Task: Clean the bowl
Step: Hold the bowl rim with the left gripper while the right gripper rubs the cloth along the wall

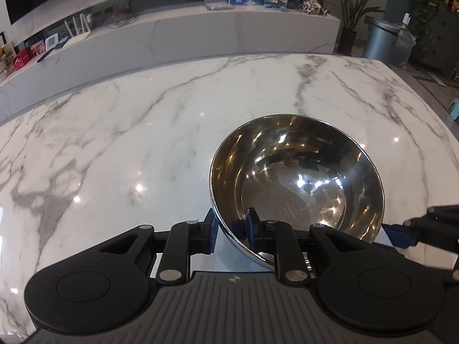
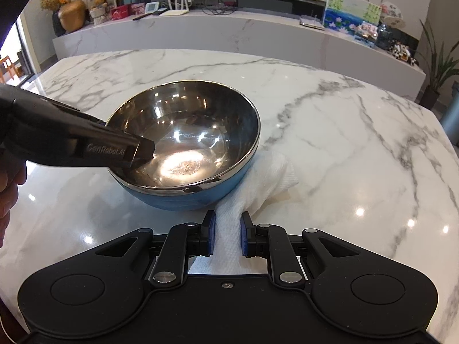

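Observation:
A steel bowl [image 1: 298, 183] with a blue outside [image 2: 186, 154] stands on the white marble table [image 2: 344, 132]. My left gripper [image 1: 231, 229] is shut on the bowl's near rim, one finger inside and one outside; in the right wrist view it reaches in from the left [image 2: 143, 152]. My right gripper [image 2: 226, 233] is shut on a white paper towel [image 2: 258, 183] that lies on the table against the bowl's right side. The right gripper also shows at the right edge of the left wrist view [image 1: 401, 233].
A long marble sideboard [image 2: 229, 34] with boxes, routers, pictures and a gold vase stands behind the table. A grey bin [image 1: 381, 40] and potted plants [image 1: 352, 17] are at the far right. The table edge curves off to the right.

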Available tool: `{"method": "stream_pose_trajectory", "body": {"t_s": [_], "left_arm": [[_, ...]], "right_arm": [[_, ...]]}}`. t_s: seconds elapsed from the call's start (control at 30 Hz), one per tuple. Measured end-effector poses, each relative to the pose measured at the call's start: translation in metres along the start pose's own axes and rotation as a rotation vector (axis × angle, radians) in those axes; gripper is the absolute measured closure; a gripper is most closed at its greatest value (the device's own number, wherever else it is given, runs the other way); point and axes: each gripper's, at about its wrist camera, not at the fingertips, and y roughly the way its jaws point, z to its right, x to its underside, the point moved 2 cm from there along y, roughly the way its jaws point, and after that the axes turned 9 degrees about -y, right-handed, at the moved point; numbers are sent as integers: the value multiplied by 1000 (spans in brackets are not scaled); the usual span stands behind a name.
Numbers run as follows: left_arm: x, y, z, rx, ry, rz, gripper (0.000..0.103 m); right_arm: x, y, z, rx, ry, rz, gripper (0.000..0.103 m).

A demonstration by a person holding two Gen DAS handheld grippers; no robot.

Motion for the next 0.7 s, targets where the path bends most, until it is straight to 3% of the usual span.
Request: {"method": "stream_pose_trajectory", "body": {"t_s": [0.07, 0.2, 0.57, 0.7], "left_arm": [[1, -1, -1, 8, -5, 1, 84], [3, -6, -10, 28, -108, -10, 82], [2, -8, -13, 7, -77, -18, 87], [4, -7, -9, -11, -65, -21, 87]], "right_arm": [[0, -1, 2, -8, -11, 4, 88], [0, -2, 2, -6, -30, 12, 88], [-9, -23, 10, 51, -130, 116, 88], [-10, -24, 9, 48, -167, 117, 88]]}}
